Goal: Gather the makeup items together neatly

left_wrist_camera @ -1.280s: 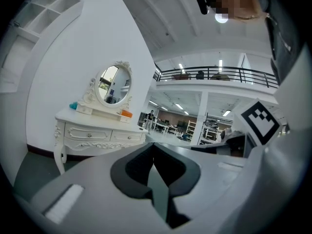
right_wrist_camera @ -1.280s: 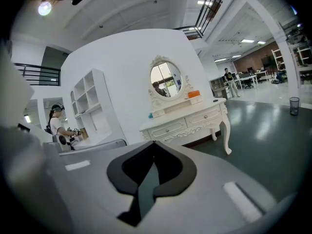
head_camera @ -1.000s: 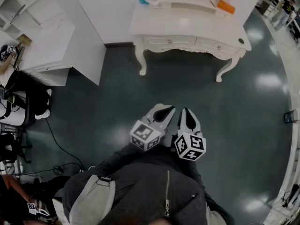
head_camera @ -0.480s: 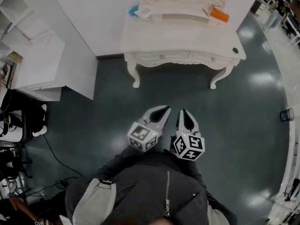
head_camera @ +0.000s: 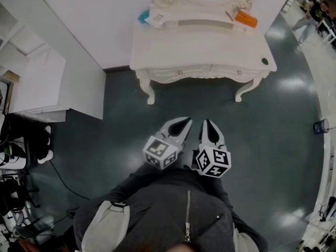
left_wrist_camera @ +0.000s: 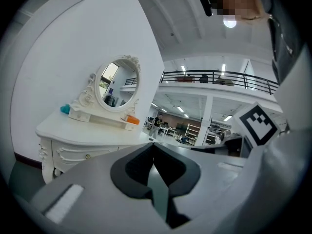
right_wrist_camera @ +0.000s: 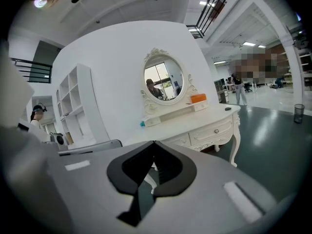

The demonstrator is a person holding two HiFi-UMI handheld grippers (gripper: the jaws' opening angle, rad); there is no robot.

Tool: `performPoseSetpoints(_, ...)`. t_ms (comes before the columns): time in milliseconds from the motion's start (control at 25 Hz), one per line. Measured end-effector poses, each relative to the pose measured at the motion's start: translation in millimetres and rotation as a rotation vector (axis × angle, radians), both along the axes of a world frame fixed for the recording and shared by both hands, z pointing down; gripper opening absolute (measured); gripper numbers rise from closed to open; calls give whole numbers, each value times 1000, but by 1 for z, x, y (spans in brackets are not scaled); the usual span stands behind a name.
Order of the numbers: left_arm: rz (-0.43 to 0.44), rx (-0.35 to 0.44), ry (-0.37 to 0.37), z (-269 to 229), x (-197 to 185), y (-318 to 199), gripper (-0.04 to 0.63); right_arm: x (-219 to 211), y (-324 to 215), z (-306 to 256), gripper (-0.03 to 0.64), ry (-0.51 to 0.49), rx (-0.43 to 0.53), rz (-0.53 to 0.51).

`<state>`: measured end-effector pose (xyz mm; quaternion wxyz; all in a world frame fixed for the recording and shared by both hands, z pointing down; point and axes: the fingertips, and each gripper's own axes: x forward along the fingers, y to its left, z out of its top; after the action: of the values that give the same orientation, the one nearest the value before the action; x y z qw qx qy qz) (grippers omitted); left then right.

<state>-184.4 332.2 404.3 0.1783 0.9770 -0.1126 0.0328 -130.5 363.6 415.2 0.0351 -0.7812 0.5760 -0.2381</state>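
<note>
Left claw and right claw shut, empty, well apart from worktop at frame top; orange item, teal item by mirror: risk of knocking them if approached shut.

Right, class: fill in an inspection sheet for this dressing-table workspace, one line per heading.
Surface: white dressing table, top mostly bare, oval mirror at the back.
Job's things: orange item and teal item at opposite ends of the mirror's base.
Clutter: small dark thing at the table's right front corner; cannot tell what.
Grippers: left gripper and right gripper both shut, empty, over the floor short of the table.
Cables: dark cable on the floor at left.
Surroundings: white shelf unit at left, dark glossy floor.
</note>
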Motion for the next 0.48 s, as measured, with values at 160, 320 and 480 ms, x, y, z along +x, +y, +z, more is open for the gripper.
performPoseSetpoints(160, 15, -2, 6, 0, 9, -25, 9, 10, -24, 1, 3, 4, -5, 20)
performPoseSetpoints(320, 27, -6, 9, -1, 19, -50, 9, 20, -47, 1, 3, 10, -4, 37)
performPoseSetpoints(480, 39, -13, 11, 1, 28, -72, 9, 30, -67, 4, 3, 13, -2, 57)
